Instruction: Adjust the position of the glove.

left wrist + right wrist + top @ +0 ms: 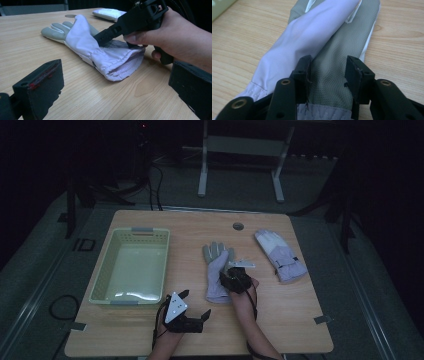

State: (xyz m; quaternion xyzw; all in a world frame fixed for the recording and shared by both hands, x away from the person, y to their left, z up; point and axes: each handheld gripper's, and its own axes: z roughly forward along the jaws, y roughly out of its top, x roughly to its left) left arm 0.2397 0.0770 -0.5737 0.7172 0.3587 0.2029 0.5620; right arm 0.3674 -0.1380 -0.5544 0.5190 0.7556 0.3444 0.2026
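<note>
Right gripper down on the near glove mid-bench; jaws part way apart, straddling the grey palm fabric just above the cuff, pads not pressing it; glove lies flat, fingers pointing away from the gripper, lilac thumb folded across the palm; in the left gripper view one jaw lies on the glove above the open cuff, hand wrapped round the gripper body. Left gripper sits on the bench just beside and nearer the person than the right one, jaws wide apart, nothing between them. Basket left of both grippers, just beyond the left one; nothing visible inside. Second glove right of the right gripper, well apart, lying flat.
</note>
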